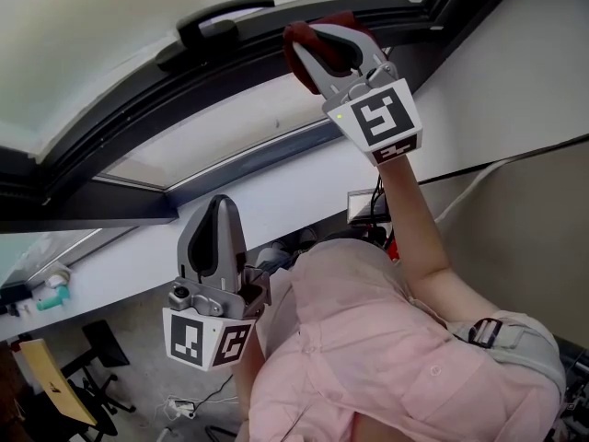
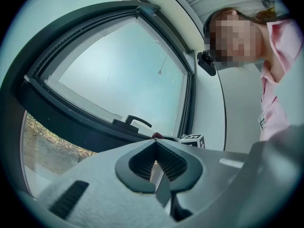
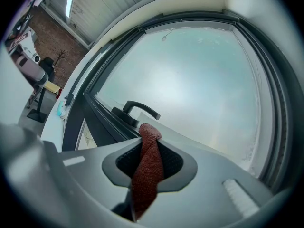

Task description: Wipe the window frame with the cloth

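2 hand-held grippers are in view below a window with a dark grey metal window frame (image 1: pixel 110 141). The right gripper (image 1: pixel 322 49) is raised to the frame bar that carries a black lever handle (image 1: pixel 225 17). It sits just beside that handle, on the side toward the frame's far right corner. Its jaws are clamped on a dark red, coarse-woven cloth (image 3: pixel 147 170). The cloth runs up between the ribbed pads, and a short rounded tuft sticks out past the tips. In the head view that tuft lies against the bar, though firm contact cannot be confirmed.

The left gripper (image 1: pixel 218 212) hangs low, well apart from the frame, near the chest of the person in a pink shirt (image 1: pixel 368 357). Its jaws are closed together with nothing between them.

The cloth looks light, soft and limp, so it will likely fold and bunch rather than hold a shape. Its rough weave should grip the pads well and is unlikely to slip. The present hold looks sound, since a bunched fold is pinched with only a short tuft left free. A short tuft can be pressed hard along the bar, while a longer tail would probably flop or drag. The frame itself is rigid and fixed. The handle stands proud of the bar and could snag the tuft.
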`<state>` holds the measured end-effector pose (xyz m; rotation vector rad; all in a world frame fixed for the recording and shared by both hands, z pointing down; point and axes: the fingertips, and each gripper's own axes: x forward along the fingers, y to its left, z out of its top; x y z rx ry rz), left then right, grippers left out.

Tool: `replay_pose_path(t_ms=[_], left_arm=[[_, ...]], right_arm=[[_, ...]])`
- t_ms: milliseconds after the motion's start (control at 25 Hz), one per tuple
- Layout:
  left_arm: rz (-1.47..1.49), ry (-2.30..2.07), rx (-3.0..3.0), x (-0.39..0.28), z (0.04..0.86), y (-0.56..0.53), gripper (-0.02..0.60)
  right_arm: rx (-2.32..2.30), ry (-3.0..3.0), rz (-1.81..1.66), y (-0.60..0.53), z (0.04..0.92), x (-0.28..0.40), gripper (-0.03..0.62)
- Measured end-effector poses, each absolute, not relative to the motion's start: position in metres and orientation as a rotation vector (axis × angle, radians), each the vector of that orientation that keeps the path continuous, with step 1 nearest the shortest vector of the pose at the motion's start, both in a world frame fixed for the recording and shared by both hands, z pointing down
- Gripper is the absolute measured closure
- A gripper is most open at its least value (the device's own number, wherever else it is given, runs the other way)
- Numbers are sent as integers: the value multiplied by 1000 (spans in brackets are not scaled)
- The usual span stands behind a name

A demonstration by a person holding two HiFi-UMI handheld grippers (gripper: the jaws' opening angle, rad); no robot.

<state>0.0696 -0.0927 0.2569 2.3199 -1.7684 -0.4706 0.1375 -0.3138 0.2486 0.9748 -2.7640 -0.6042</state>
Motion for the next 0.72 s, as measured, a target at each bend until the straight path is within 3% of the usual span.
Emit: replay_pose_path(t_ms=[720], left_arm=[[-478, -1738, 2336, 75, 258, -96, 586]], right_arm=[[1021, -2698, -615, -335, 249, 172, 523]])
